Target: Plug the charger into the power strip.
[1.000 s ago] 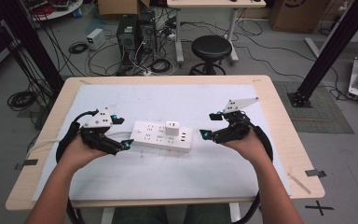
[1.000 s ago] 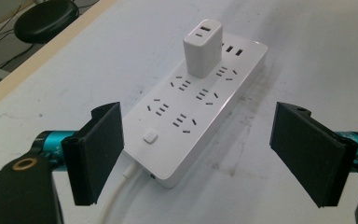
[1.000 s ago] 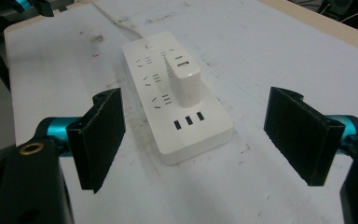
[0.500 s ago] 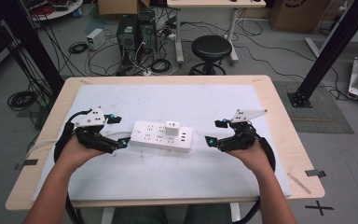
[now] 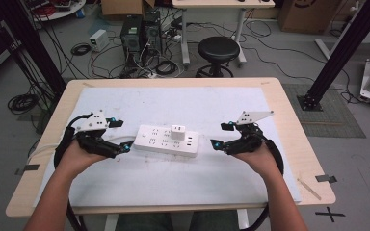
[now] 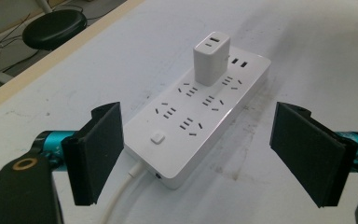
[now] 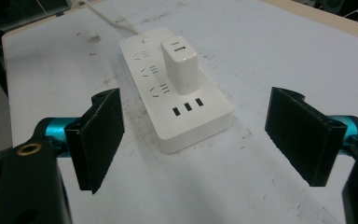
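Note:
A white power strip point(image 5: 166, 140) lies flat in the middle of the white mat, its cord running off to the left. A white charger point(image 5: 177, 132) stands plugged into a socket of the power strip point(image 6: 200, 119); the charger point(image 6: 211, 58) sits toward its far end. My left gripper point(image 5: 120, 136) rests open just left of the strip's cord end, nothing between its jaws. My right gripper point(image 5: 220, 135) rests open a short way right of the strip point(image 7: 177, 91), empty, facing the USB end and the charger point(image 7: 181, 66).
The white mat point(image 5: 197, 103) covers most of the wooden table point(image 5: 289, 120). Beyond the far edge stand a black stool point(image 5: 220, 49), a computer tower point(image 5: 134, 36) and tangled floor cables. A black post point(image 5: 339, 53) rises at the right.
Both grippers have drawn back from the power strip, the left to the left and the right to the right and down. The strip and charger have stayed put.

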A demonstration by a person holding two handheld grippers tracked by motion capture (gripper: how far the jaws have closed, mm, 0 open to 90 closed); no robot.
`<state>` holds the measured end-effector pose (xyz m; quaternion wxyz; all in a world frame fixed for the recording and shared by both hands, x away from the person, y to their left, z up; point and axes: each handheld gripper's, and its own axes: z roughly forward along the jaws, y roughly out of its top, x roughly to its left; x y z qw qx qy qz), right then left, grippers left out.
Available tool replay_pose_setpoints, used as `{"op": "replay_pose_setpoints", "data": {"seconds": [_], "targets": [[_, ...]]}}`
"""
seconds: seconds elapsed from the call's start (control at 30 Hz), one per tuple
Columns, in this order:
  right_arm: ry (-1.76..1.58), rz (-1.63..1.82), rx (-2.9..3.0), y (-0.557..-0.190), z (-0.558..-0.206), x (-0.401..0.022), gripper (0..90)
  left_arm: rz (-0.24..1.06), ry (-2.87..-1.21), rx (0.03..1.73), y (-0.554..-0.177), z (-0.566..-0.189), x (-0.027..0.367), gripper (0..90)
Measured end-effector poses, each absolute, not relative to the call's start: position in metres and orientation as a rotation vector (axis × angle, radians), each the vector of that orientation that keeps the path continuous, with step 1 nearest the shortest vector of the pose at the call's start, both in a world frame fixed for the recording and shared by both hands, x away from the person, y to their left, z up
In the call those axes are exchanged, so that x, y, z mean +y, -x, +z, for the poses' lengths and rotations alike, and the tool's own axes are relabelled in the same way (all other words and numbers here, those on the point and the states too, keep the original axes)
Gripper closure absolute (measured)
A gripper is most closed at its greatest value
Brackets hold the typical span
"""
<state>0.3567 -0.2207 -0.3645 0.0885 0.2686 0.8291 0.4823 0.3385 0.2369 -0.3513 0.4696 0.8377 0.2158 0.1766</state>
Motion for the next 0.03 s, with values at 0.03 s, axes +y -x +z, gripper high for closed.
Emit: {"op": "replay_pose_setpoints", "data": {"seconds": [0.03], "targets": [[-0.808,1.430,2.468,-0.3563,-0.3638,-0.2207,20.1,0.434,-2.056,0.531,-0.3393,-0.3530,0.2362,17.5]]}}
